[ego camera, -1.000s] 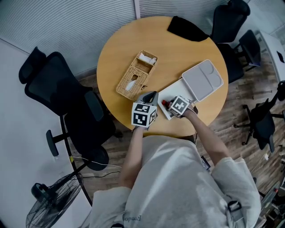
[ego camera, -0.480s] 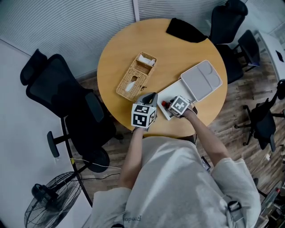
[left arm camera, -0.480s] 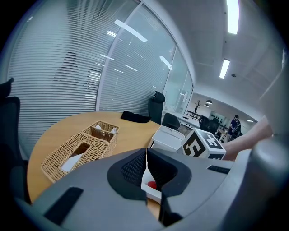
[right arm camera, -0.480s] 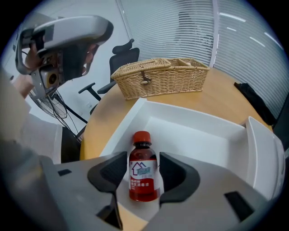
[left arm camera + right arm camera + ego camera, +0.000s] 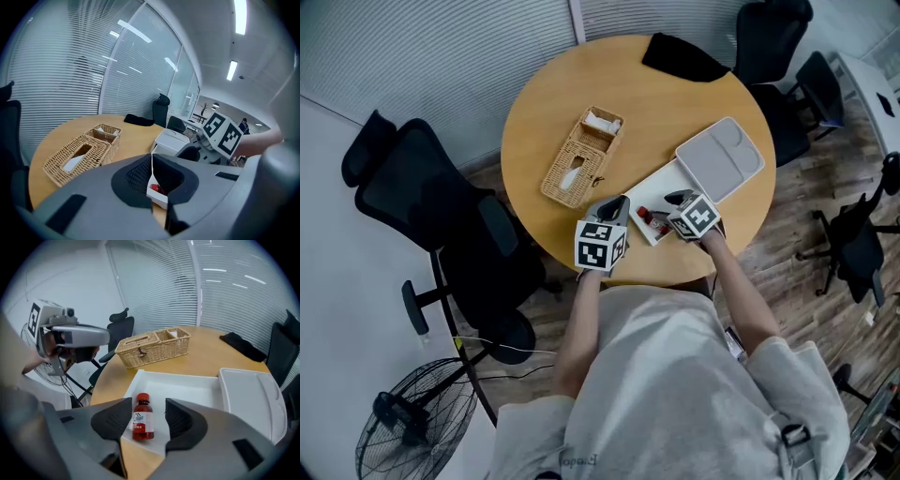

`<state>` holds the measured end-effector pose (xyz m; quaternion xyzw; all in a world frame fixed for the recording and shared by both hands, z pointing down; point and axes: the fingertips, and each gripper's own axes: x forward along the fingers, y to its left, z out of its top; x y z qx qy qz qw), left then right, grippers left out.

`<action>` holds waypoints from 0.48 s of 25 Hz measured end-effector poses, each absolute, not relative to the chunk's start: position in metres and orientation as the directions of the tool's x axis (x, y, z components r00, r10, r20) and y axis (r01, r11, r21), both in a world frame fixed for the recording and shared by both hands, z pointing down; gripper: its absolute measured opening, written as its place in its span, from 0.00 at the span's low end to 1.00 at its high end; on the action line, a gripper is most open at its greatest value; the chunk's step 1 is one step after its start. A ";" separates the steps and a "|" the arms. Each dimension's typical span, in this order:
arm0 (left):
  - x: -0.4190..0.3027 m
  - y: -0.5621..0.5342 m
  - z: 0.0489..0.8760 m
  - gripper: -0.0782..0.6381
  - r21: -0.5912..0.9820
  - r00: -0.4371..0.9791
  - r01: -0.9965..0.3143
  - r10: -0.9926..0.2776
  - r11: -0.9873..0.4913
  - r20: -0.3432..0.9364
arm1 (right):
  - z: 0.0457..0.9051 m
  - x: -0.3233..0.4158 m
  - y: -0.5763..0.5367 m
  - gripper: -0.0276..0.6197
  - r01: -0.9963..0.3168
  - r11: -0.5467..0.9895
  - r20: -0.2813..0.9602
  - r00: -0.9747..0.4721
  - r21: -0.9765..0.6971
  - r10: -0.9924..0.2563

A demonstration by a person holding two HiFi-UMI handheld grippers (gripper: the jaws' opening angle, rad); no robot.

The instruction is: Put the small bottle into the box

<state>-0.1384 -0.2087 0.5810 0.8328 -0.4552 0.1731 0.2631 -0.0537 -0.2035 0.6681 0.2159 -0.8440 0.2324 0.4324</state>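
Nearest, the left gripper [image 5: 152,176] hung at the surface's [image 5: 220,357] near edge, its fingers [image 5: 136,176] pressed almost together on nothing. The right gripper [image 5: 674,200] hovered with its fingers [image 5: 110,420] spread wide and bare. Just beyond them the small bottle [image 5: 143,423] stood upright inside the box [image 5: 187,380], by its near left corner, as the task wants. The placing looked settled. Any next move called for keeping the spread fingers clear of the bottle. Further off lay the open lid [image 5: 253,394] and a wicker basket [image 5: 152,348].

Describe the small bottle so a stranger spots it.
On the round wooden table sits an open white box. The small bottle stands upright in one corner; its red cap and contents stand out from the white box and tan wicker basket.
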 end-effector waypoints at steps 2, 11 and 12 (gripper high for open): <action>-0.138 -0.206 0.583 0.15 0.282 0.527 -0.848 -0.664 -0.448 0.530 | 0.659 -0.048 -0.205 0.40 -0.604 0.768 0.807 -0.551 -0.213 -0.210; -0.142 -0.196 0.583 0.15 0.271 0.527 -0.847 -0.657 -0.457 0.539 | 0.607 -0.022 -0.214 0.40 -0.761 0.602 0.641 -0.591 -0.242 -0.489; -0.143 -0.196 0.583 0.15 0.270 0.527 -0.847 -0.656 -0.458 0.540 | 0.603 -0.020 -0.213 0.40 -0.772 0.588 0.630 -0.585 -0.240 -0.511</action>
